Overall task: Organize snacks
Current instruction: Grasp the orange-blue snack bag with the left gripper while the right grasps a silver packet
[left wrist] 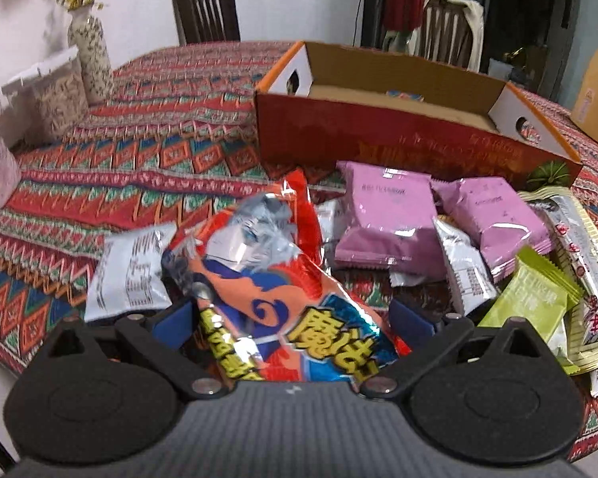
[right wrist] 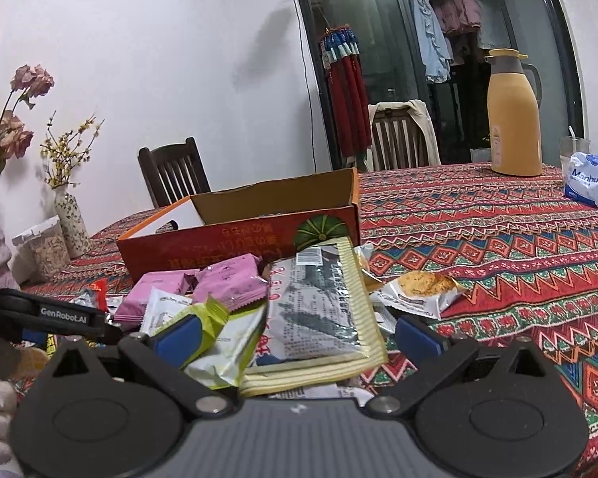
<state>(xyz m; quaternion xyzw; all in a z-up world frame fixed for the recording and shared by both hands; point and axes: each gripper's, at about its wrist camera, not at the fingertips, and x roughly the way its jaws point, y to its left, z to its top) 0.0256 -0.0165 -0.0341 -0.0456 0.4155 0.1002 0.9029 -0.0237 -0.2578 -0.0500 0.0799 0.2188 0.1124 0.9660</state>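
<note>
Orange cardboard box [left wrist: 378, 135] nearly empty; snack packets [left wrist: 386, 223] piled outside.

An open red-orange cardboard box [left wrist: 378, 135] stands on the patterned cloth, nearly empty. Just before it lies a loose heap of snacks: two pink packets [left wrist: 386, 215], silver sachets [left wrist: 127, 271], a lime-green packet [left wrist: 526, 302], a cream-edged flat pouch [right wrist: 323, 310], a biscuit packet [right wrist: 418, 290]. A crumpled orange-and-blue noodle bag [left wrist: 283, 298] slants up nearest.
</note>
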